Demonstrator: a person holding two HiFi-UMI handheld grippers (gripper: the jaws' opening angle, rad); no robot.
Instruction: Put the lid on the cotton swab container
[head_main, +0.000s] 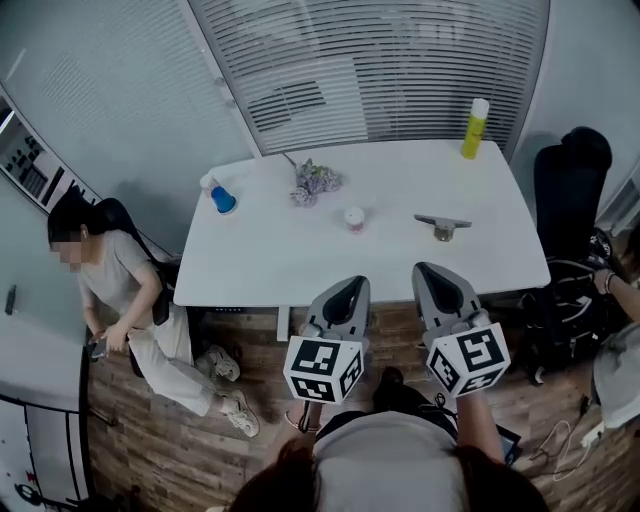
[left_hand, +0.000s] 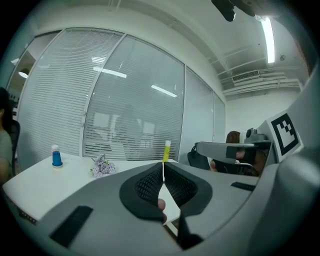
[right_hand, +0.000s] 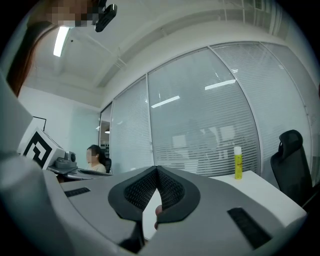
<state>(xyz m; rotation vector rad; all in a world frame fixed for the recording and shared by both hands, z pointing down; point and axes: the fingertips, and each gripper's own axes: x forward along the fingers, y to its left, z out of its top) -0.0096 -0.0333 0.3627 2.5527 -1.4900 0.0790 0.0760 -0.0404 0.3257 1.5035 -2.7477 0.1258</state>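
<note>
The fingers (left_hand: 147, 186) of the left gripper (head_main: 347, 290) are being held pressed together with nothing between them. The fingers (right_hand: 172, 189) of the right gripper (head_main: 437, 275) are likewise being held closed and empty. Both grippers are being carried side by side, pointing across the near edge of the white counter (head_main: 250, 260).

The cotton swab container (head_main: 354, 217), a small round pot, is being left untouched on the counter, well ahead of both pairs of fingers and more nearly in line with the left ones. A small grey object (head_main: 443, 226) is being seen to its right, ahead of the right gripper and apart from the pot; whether it is the lid cannot be told.

Beyond the container, a bunch of lavender flowers (head_main: 315, 182) is being shown lying on the counter. A blue-and-white bottle (head_main: 218, 197) is being seen near the left edge and a yellow bottle (head_main: 475, 128) at the far right corner. A seated person (head_main: 120, 290) is being glimpsed left of the counter, and a black chair (head_main: 565, 190) on its right.
</note>
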